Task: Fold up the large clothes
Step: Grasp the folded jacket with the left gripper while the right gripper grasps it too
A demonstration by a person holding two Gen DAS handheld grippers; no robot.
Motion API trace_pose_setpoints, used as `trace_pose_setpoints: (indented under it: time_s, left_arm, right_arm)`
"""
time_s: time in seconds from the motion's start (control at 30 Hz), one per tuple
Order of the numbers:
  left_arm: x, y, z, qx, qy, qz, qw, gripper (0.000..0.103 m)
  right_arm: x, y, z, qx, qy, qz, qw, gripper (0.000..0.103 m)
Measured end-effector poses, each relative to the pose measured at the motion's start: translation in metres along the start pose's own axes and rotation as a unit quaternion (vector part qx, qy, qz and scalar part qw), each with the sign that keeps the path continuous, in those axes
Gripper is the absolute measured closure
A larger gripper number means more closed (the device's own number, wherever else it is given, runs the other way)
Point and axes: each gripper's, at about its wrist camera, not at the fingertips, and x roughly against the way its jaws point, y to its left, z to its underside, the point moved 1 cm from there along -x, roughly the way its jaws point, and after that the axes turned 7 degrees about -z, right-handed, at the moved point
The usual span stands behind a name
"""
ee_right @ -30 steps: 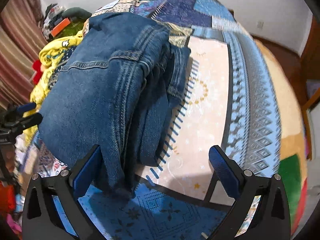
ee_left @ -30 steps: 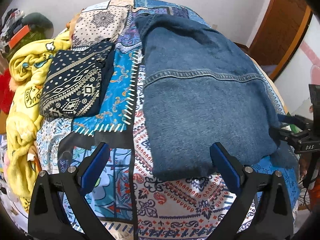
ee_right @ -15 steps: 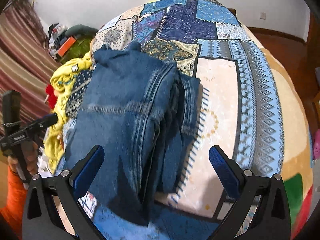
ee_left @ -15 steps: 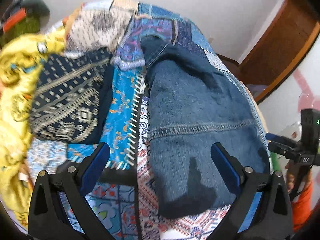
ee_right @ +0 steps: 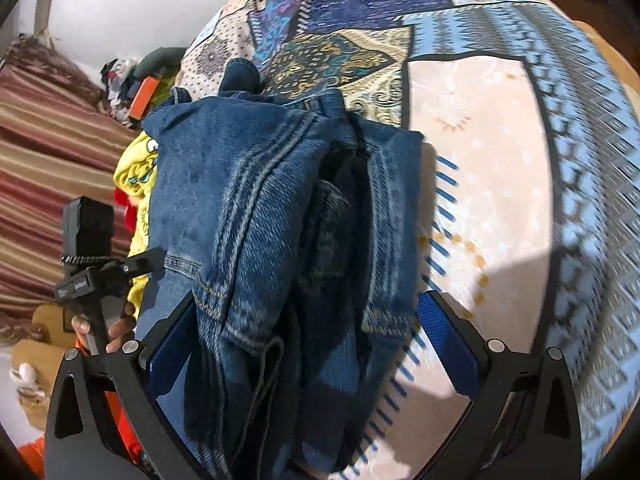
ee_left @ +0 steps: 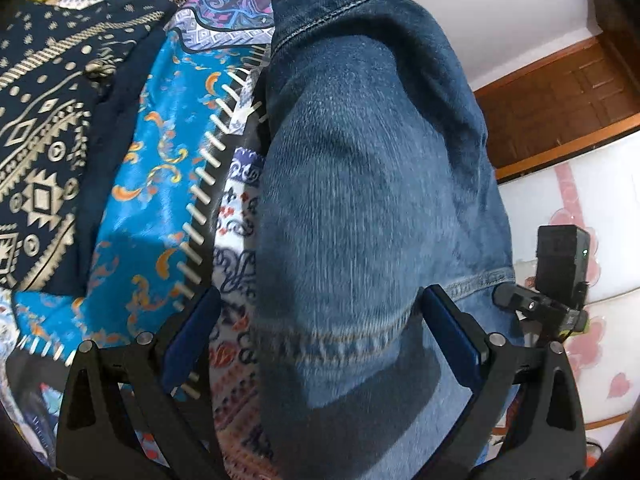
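Blue denim jeans lie folded on a patchwork bedspread. My left gripper is open, its fingers spread either side of the jeans' near end, close above a stitched hem. In the right wrist view the jeans show as stacked folded layers with their open edges on the right. My right gripper is open, and the jeans' near end lies between its fingers. Each gripper shows in the other's view: the right one at the jeans' right edge, the left one at their left edge.
A folded navy patterned garment lies left of the jeans. A yellow garment is heaped at the bed's left edge, against a striped curtain. The pale bedspread panel lies right of the jeans. A wooden door stands far right.
Both grippers have moved forward and down over the jeans, which now fill the space between the fingers. Both stay open.
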Motion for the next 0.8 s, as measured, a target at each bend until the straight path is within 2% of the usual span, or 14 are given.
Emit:
trace_pose_setpoints:
  time_s: [0.17,0.23,0.27,0.3,0.4,0.5,0.53,0.67,0.8]
  left_arm:
    - [-0.007,-0.004,-0.013,0.008,-0.002,0.013,0.9999,0.005]
    - [-0.007,-0.013,-0.018,0.0,-0.005,0.017,0.9998,0.013]
    - [-0.006,-0.018,-0.02,-0.003,-0.006,0.022,0.9997,0.023]
    - [-0.006,-0.022,-0.021,-0.004,-0.006,0.023,0.9997,0.025]
    - [-0.002,-0.03,-0.02,-0.004,-0.013,0.009,0.9999,0.035]
    - [0.013,-0.038,-0.013,-0.001,-0.03,0.018,0.9994,0.048]
    - [0.02,-0.038,-0.01,-0.002,-0.035,0.022,0.9991,0.049]
    - [0.045,-0.053,0.0,-0.026,-0.056,0.017,0.9979,0.057]
    - [0.083,-0.064,0.011,-0.044,-0.092,0.016,0.9947,0.06]
  right_arm:
    - [-0.011,-0.009,-0.006,-0.011,0.005,-0.042,0.999,0.0]
    - [-0.012,-0.011,-0.007,-0.019,0.0,-0.054,0.998,0.0]
    - [-0.012,-0.011,-0.005,-0.022,-0.004,-0.058,0.998,0.002]
    - [-0.011,-0.01,-0.005,-0.026,-0.007,-0.06,0.998,0.004]
    - [-0.004,-0.004,-0.002,-0.031,-0.019,-0.053,0.998,0.02]
    - [0.009,0.006,0.0,-0.027,-0.031,-0.048,0.998,0.043]
    - [0.013,0.01,0.001,-0.029,-0.032,-0.049,0.998,0.05]
    - [0.022,0.03,0.004,-0.015,-0.039,-0.046,0.998,0.061]
    - [0.026,0.059,0.002,0.004,-0.05,-0.038,0.998,0.063]
